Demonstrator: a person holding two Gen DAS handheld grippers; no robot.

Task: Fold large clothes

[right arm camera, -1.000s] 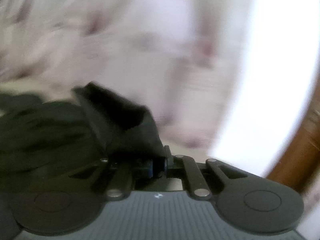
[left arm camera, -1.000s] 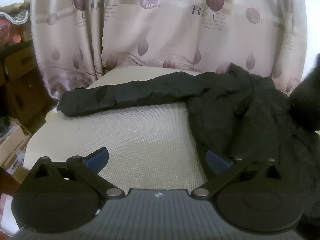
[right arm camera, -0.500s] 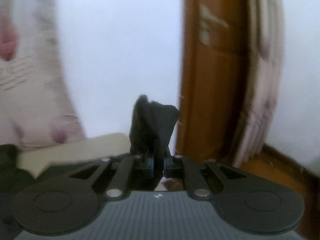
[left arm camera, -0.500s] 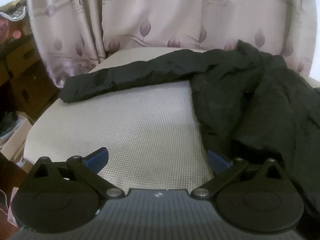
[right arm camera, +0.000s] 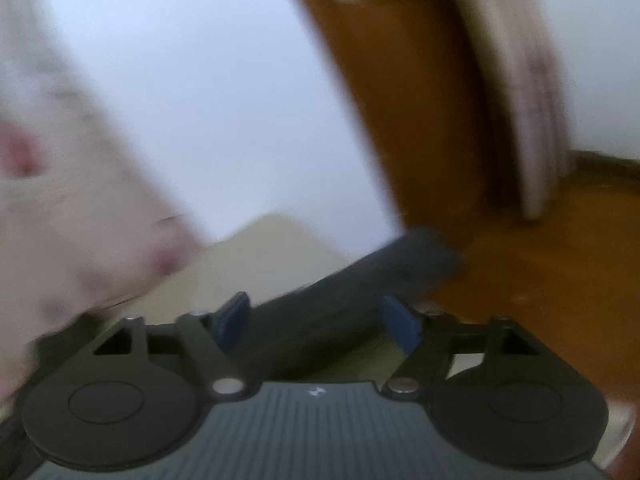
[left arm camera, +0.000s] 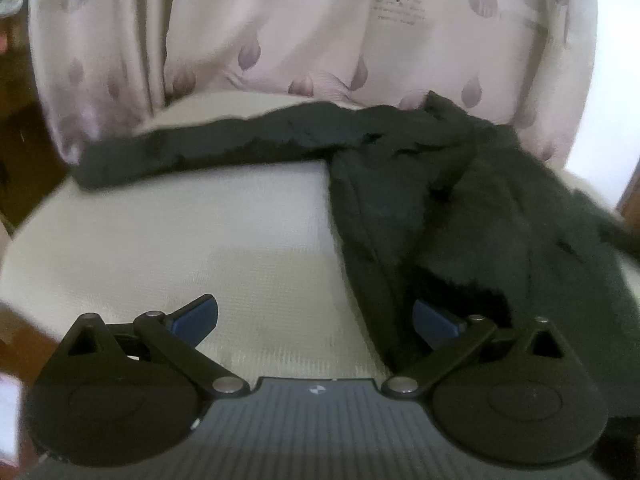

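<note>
Curtains (left arm camera: 280, 40) printed with mauve drops hang behind the pale woven counter (left arm camera: 180, 240), where the black coat (left arm camera: 460, 216) lies: its body sprawls on the counter's right half, and one sleeve (left arm camera: 208, 152) stretches along the far edge toward the left. My right gripper (right arm camera: 316, 322), half a second ago pinching a black cuff shut, now has its jaws spread, and the other sleeve (right arm camera: 360, 280) lies loose between the blue pads, its end pointing off the counter's right corner toward the brown floor (right arm camera: 540, 280). I judge that sleeve is now laid out, so the spreading step is near done and folding can begin. My left gripper (left arm camera: 316, 316) hovers, jaws wide apart as before, holding nothing, the right pad just at the coat's near hem. Motion blur smears both views; the coat's right side is cut off, and whether the released sleeve overhangs the counter I cannot tell.
</note>
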